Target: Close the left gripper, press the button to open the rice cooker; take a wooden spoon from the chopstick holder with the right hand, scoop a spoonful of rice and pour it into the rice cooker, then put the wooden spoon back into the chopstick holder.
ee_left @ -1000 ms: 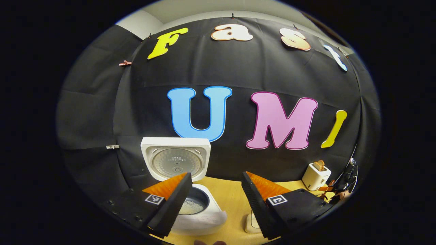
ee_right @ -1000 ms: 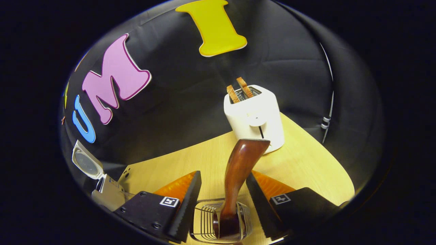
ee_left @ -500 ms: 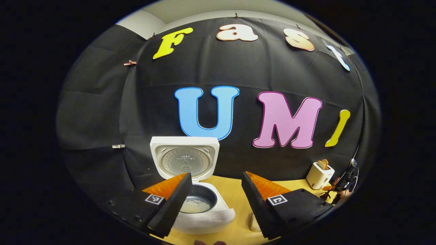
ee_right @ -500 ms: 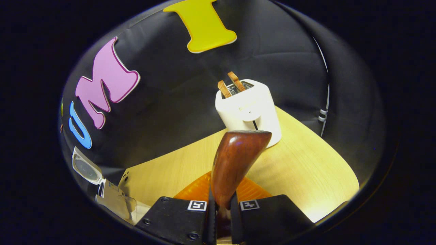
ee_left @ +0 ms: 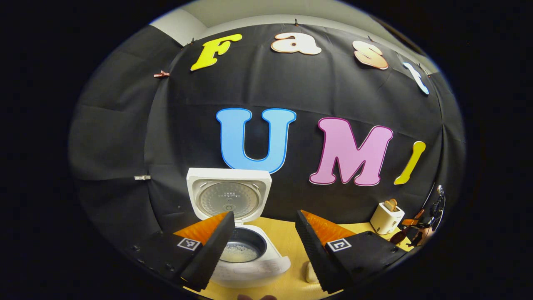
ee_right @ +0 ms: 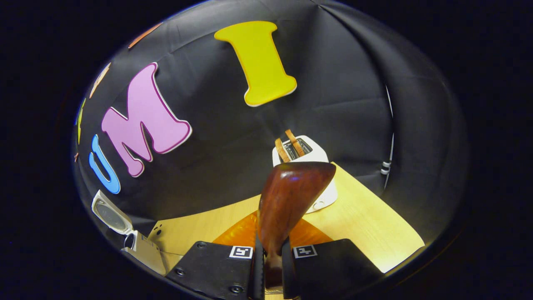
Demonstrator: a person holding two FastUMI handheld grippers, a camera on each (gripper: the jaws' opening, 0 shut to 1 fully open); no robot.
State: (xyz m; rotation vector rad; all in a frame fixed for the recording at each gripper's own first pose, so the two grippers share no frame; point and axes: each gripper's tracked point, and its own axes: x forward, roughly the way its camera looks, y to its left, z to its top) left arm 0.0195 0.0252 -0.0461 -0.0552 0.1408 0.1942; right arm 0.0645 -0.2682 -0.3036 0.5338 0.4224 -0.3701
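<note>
Two steps are done: rice cooker lid open; right gripper pinches wooden spoon. Left gripper spread beside cooker. Scooping, pouring, return remain.

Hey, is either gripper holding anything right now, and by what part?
The right gripper clamps the wooden spoon by its handle end. The left gripper is open, holding nothing.

Both views are sharp at the centre and bend strongly toward the rim, where the picture darkens. Light falls from above: the desk glows bright at lower right of the right gripper view, and the wooden spoon carries a soft bluish sheen, slightly blurred from closeness.
</note>
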